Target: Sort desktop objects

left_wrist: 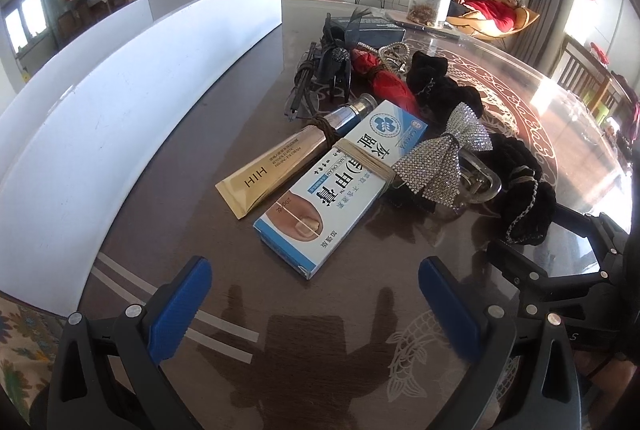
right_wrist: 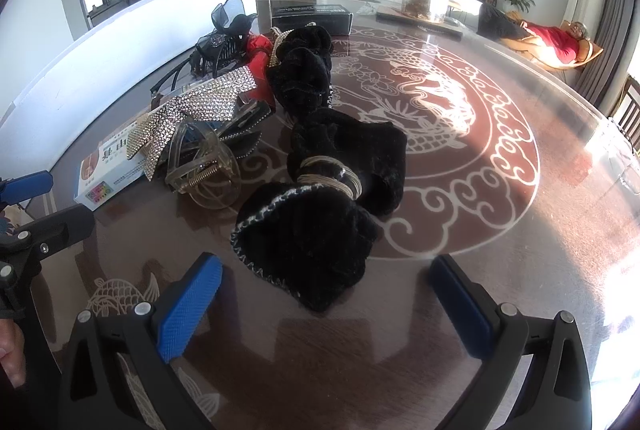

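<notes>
Blue-white box [left_wrist: 336,186] lies diagonal, near-left to far-right

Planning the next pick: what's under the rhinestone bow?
The rhinestone bow rests on a clear claw clip, one end overlapping the blue-and-white box. Whatever lies directly beneath the bow's middle is covered.

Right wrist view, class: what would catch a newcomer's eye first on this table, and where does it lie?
The black velvet scrunchie bound with pale cord lies nearest, just ahead of the open right gripper. To its left a rhinestone bow glitters atop a clear hair claw. Behind them, a white dragon pattern covers the dark table.
</notes>
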Action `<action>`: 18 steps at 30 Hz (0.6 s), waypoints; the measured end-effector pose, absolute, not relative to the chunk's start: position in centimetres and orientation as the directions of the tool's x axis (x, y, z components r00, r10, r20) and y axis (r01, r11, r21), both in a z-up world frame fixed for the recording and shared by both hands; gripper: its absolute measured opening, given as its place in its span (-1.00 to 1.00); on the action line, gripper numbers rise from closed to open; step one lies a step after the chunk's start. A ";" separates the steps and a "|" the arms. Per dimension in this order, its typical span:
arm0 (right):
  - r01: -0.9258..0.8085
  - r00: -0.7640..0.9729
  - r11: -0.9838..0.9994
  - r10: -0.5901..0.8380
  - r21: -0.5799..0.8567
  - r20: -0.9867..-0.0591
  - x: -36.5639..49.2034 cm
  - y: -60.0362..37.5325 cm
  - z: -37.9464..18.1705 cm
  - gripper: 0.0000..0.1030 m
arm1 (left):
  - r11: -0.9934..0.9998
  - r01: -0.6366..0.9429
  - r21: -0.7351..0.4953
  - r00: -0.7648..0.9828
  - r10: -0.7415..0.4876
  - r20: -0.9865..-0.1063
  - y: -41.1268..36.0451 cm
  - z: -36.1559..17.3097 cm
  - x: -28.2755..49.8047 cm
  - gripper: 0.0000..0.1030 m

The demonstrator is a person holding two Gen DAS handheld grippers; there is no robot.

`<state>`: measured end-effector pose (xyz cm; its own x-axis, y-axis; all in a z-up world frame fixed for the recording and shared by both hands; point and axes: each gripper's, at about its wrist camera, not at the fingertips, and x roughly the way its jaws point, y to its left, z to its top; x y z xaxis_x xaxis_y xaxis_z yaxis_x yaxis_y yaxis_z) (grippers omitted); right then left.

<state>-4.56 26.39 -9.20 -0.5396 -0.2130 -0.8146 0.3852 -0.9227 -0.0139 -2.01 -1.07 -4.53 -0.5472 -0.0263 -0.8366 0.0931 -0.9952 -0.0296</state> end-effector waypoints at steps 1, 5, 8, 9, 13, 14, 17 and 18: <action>0.385 -0.540 -0.923 -0.213 -0.014 -0.815 -4.6 26.4 -9.2 1.00 | -0.995 0.093 -0.027 -0.540 -0.028 -0.841 -1.0 -4.7 -2.1 1.00; 0.385 -0.540 -0.923 -0.213 -0.014 -0.815 -4.6 26.4 -9.2 1.00 | -0.995 0.098 -0.012 -0.520 -0.041 -0.853 -0.9 -5.0 -2.3 1.00; 0.385 -0.540 -0.923 -0.213 -0.014 -0.815 -4.6 26.4 -9.2 1.00 | -0.994 0.108 -0.014 -0.503 -0.043 -0.863 -1.1 -5.4 -2.5 1.00; 0.385 -0.540 -0.923 -0.213 -0.014 -0.815 -4.6 26.4 -9.2 1.00 | -0.994 0.112 -0.015 -0.497 -0.043 -0.866 -1.2 -5.5 -2.5 1.00; 0.385 -0.540 -0.923 -0.213 -0.014 -0.815 -4.6 26.4 -9.2 1.00 | -0.992 0.122 -0.014 -0.478 -0.046 -0.877 -1.3 -5.8 -2.8 1.00; 0.385 -0.540 -0.923 -0.213 -0.014 -0.814 -4.6 26.4 -9.2 1.00 | -0.992 0.122 -0.011 -0.475 -0.048 -0.879 -1.3 -5.9 -2.8 1.00; 0.385 -0.540 -0.923 -0.213 -0.014 -0.814 -4.6 26.4 -9.2 1.00 | -0.993 0.115 -0.003 -0.466 -0.051 -0.883 -1.1 -6.0 -2.8 1.00; 0.385 -0.540 -0.923 -0.213 -0.014 -0.814 -4.5 26.4 -9.2 1.00 | -0.994 0.113 -0.001 -0.464 -0.052 -0.884 -1.0 -6.1 -2.8 1.00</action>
<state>-4.54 26.38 -9.20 -0.5398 -0.2130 -0.8144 0.3849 -0.9229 -0.0137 -2.82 -1.02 -6.09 -0.4642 -0.0520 -0.8842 0.1135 -0.9935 -0.0012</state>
